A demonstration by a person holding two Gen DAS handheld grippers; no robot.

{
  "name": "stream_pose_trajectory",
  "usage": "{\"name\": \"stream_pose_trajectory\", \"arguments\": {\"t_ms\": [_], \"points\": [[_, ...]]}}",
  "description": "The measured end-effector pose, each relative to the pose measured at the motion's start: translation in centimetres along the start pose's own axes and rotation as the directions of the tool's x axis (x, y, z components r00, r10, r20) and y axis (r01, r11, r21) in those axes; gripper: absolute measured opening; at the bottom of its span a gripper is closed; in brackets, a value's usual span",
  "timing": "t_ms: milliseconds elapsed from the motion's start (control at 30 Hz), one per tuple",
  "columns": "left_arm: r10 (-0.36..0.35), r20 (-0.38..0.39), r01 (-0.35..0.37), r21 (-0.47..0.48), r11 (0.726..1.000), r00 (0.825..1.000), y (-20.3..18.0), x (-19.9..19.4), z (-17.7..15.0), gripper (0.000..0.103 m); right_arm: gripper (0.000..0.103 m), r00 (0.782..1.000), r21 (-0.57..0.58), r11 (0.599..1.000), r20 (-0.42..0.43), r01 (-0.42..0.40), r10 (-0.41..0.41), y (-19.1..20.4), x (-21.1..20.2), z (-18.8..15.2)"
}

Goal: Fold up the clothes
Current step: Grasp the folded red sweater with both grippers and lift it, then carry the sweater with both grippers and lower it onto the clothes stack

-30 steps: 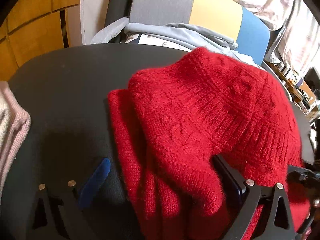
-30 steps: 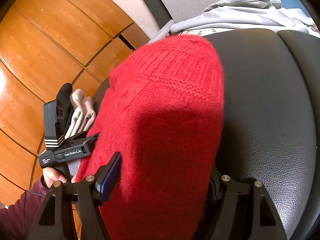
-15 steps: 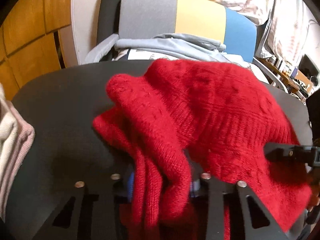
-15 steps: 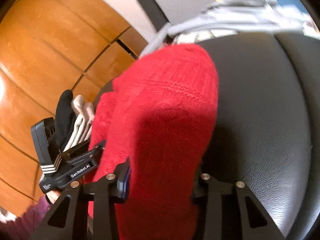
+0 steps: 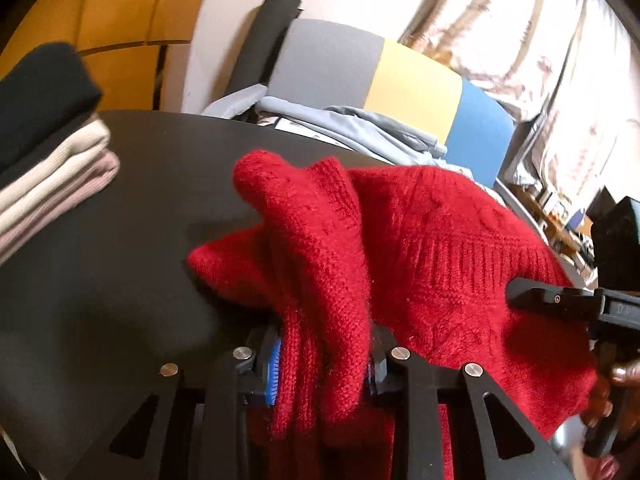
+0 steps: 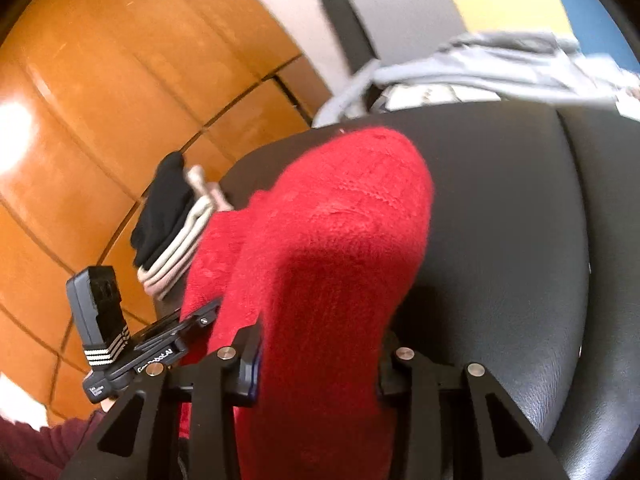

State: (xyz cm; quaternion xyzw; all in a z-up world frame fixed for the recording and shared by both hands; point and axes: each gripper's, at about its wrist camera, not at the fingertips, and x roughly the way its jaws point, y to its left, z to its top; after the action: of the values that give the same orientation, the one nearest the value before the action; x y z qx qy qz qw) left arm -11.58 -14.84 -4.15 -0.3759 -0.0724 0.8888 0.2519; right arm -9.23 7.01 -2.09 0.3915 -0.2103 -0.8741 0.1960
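A red knit sweater [image 5: 420, 248] lies bunched on the black leather seat [image 5: 120, 264]. My left gripper [image 5: 324, 364] is closing on a thick fold of its near edge, and the pads press the knit from both sides. In the right wrist view the same sweater [image 6: 336, 240] rises from between the jaws of my right gripper [image 6: 316, 364], which is also closing and pinches the fabric. The left gripper [image 6: 176, 340] shows at the sweater's left side there. The right gripper [image 5: 576, 304] reaches in at the right of the left wrist view.
A stack of folded clothes [image 5: 44, 160], black over cream and pink, sits at the seat's left end; the same stack [image 6: 176, 224] appears in the right wrist view. Light blue garments [image 5: 352, 128] lie on a grey, yellow and blue chair behind. Wooden panels [image 6: 100, 120] stand at left.
Both grippers went from open around the sweater's edge to shut on it. They then lifted and pulled the fabric, so it bunched up and the folded stack came into view.
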Motion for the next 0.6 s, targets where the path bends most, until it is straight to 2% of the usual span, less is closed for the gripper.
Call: {"name": "stream_pose_trajectory", "arguments": {"t_ms": [167, 333, 467, 600], "points": [[0.007, 0.057, -0.004, -0.048, 0.999, 0.998, 1.2, -2.9, 1.7, 0.030, 0.036, 0.992, -0.120, 0.985, 0.012, -0.121, 0.124, 5.5, 0.1, 4.0], [0.061, 0.197, -0.047, -0.079, 0.996, 0.978, 3.6, -8.2, 5.7, 0.030, 0.036, 0.970, -0.250, 0.940, 0.008, -0.233, 0.243, 11.8, 1.3, 9.0], [0.151, 0.304, -0.131, -0.087, 0.988, 0.941, 6.0, -12.7, 10.2, 0.030, 0.036, 0.935, -0.358, 0.872, -0.007, -0.333, 0.354, 17.9, 3.8, 14.7], [0.281, 0.364, -0.254, -0.121, 0.960, 0.888, 9.9, -16.6, 15.3, 0.030, 0.036, 0.896, -0.414, 0.805, -0.067, -0.426, 0.439, 24.0, 9.3, 21.0]]}}
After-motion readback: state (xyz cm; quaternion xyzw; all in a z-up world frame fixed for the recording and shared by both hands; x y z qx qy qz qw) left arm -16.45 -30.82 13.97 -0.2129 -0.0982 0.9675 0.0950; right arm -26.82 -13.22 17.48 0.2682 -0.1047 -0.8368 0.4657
